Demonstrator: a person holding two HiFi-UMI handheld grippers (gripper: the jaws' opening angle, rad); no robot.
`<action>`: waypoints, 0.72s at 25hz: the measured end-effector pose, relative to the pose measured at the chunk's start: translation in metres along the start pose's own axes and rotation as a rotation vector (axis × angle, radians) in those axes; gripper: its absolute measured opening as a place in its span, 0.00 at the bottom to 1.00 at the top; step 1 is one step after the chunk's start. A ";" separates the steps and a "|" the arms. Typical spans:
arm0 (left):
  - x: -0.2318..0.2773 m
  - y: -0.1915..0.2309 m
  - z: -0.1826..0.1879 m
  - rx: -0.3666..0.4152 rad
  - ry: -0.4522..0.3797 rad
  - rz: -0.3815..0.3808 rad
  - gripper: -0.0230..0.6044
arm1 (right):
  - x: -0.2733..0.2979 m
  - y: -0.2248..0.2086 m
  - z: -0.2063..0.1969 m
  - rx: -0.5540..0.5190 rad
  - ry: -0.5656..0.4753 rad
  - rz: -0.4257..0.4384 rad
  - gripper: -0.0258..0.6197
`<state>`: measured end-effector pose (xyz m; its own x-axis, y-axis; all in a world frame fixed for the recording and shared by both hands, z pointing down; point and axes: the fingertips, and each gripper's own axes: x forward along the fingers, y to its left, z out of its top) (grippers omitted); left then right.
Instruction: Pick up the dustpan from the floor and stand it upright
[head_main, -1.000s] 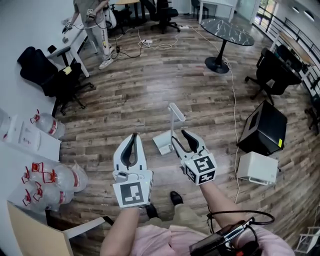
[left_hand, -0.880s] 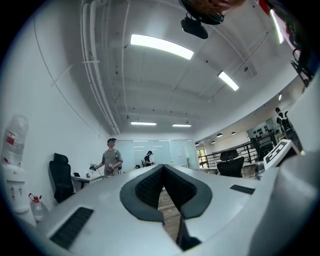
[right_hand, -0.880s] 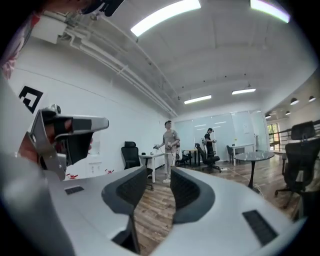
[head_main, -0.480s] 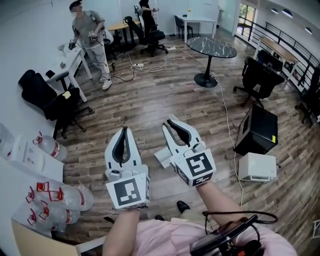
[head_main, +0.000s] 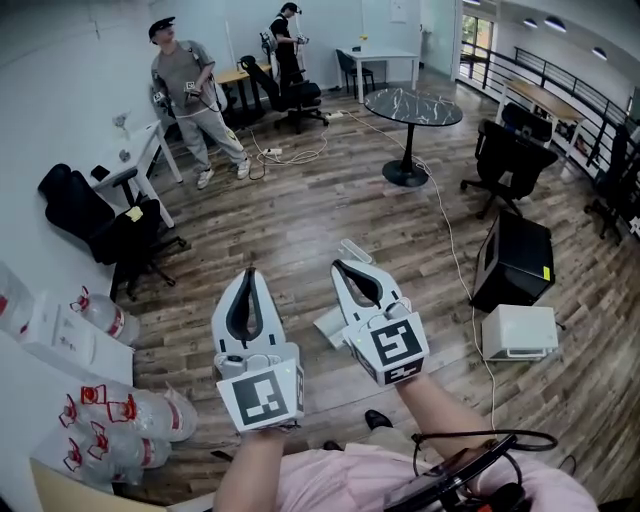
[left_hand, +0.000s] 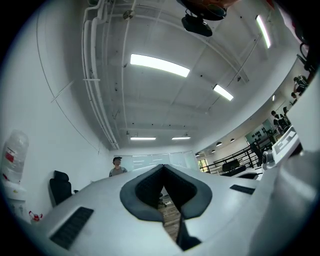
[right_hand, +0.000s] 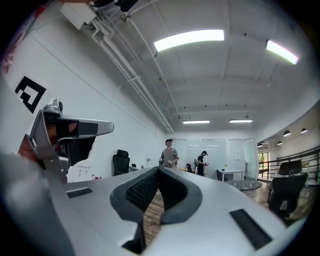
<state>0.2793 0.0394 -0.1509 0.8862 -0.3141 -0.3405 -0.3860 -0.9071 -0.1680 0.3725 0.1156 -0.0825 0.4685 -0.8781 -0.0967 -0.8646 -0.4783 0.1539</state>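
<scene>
In the head view a white dustpan (head_main: 327, 325) stands on the wood floor, its pan facing me. Its handle top (head_main: 354, 249) pokes out behind my right gripper, which hides most of the rest. My right gripper (head_main: 343, 266) hangs in front of the dustpan, shut and empty. My left gripper (head_main: 248, 272) is level with it on the left, also shut with nothing held. Both gripper views look out across the room and up at the ceiling. The left gripper (left_hand: 162, 167) and the right gripper (right_hand: 159, 170) each show jaws closed tip to tip.
A black case (head_main: 512, 260) and a white box (head_main: 520, 330) sit to the right, with a cable (head_main: 455, 250) running past them. Water bottles (head_main: 130, 410) crowd the left. Black chairs (head_main: 100, 215), a round table (head_main: 412, 105) and two people (head_main: 185, 85) are farther off.
Both grippers have lifted and the head view has tilted up toward the room. The right gripper now covers most of the dustpan's handle. Both stay shut.
</scene>
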 end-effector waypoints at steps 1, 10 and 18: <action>-0.001 -0.001 0.001 0.002 -0.004 -0.009 0.05 | -0.001 0.001 0.001 0.000 -0.004 -0.007 0.04; -0.005 0.000 -0.007 -0.028 0.013 -0.043 0.05 | -0.001 0.011 -0.004 -0.008 -0.005 -0.036 0.04; -0.004 0.004 -0.008 -0.047 0.000 -0.058 0.05 | 0.003 0.019 0.000 -0.010 -0.013 -0.038 0.04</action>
<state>0.2766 0.0352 -0.1431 0.9068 -0.2602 -0.3315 -0.3213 -0.9359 -0.1443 0.3580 0.1037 -0.0797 0.4988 -0.8590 -0.1152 -0.8443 -0.5116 0.1593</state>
